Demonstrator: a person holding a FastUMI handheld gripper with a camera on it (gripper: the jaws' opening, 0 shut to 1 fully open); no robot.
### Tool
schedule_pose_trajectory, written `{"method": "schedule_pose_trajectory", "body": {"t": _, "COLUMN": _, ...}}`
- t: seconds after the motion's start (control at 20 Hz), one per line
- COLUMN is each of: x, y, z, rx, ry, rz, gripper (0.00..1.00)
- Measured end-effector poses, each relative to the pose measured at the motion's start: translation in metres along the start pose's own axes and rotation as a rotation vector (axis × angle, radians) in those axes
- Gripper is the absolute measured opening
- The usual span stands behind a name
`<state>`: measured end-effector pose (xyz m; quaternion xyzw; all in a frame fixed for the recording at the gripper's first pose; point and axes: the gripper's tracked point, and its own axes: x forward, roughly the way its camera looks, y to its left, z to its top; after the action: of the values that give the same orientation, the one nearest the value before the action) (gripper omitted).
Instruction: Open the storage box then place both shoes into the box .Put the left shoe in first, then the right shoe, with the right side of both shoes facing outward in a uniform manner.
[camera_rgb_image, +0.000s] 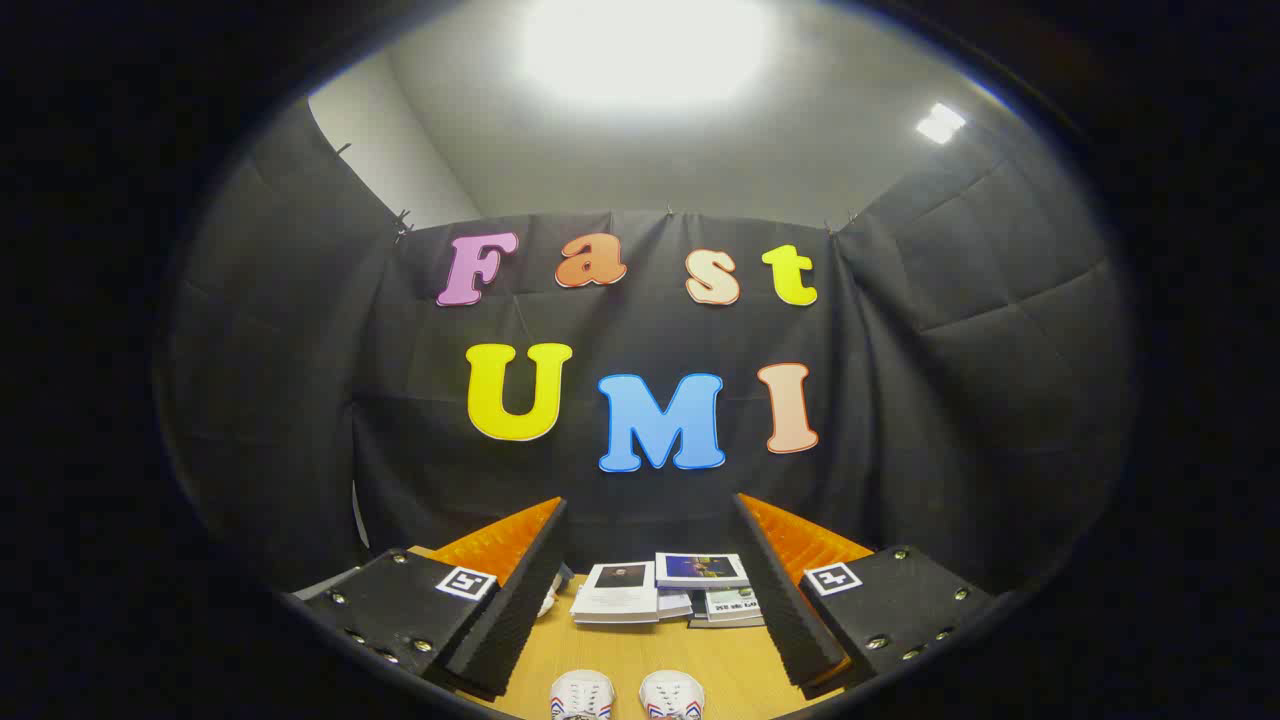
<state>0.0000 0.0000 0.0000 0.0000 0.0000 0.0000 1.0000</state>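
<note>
Gripper view: the gripper (650, 590) has its jaws spread wide, nothing between them, held above a wooden table (620, 655). Two white shoes (628, 695) sit side by side just below the fingers, toes barely peeking in. Books (665, 590) are stacked beyond. No storage box spotted, I think. Risk: grabbing a shoe before opening the box, or mixing up left and right.

Gripper (650, 590) fingers (520, 600) black with orange ribbed backs, each carrying white-and-black square marker. Shoes (628, 695) white, red and blue stripes at toes. Table (640, 650) light wood grain. Books (665, 590) white, dark cover pictures.
</note>
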Motion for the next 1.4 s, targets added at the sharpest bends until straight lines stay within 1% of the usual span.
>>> {"method": "schedule_pose_trajectory", "body": {"t": 0.1, "x": 0.001, "y": 0.004, "z": -0.005, "rx": -0.011, "ry": 0.015, "rz": 0.01, "gripper": 0.96}}
{"method": "schedule_pose_trajectory", "body": {"t": 0.6, "x": 0.001, "y": 0.021, "z": -0.001, "rx": -0.048, "ry": -0.004, "rz": 0.033, "gripper": 0.97}}
{"method": "schedule_pose_trajectory", "body": {"t": 0.9, "x": 0.002, "y": 0.026, "z": -0.003, "rx": -0.045, "ry": 0.002, "rz": 0.042, "gripper": 0.96}}
{"method": "schedule_pose_trajectory", "body": {"t": 1.2, "x": 0.001, "y": 0.039, "z": -0.025, "rx": 0.067, "ry": 0.065, "rz": 0.093, "gripper": 0.97}}
{"method": "schedule_pose_trajectory", "body": {"t": 1.4, "x": -0.001, "y": 0.058, "z": -0.054, "rx": 0.187, "ry": 0.152, "rz": 0.164, "gripper": 0.97}}
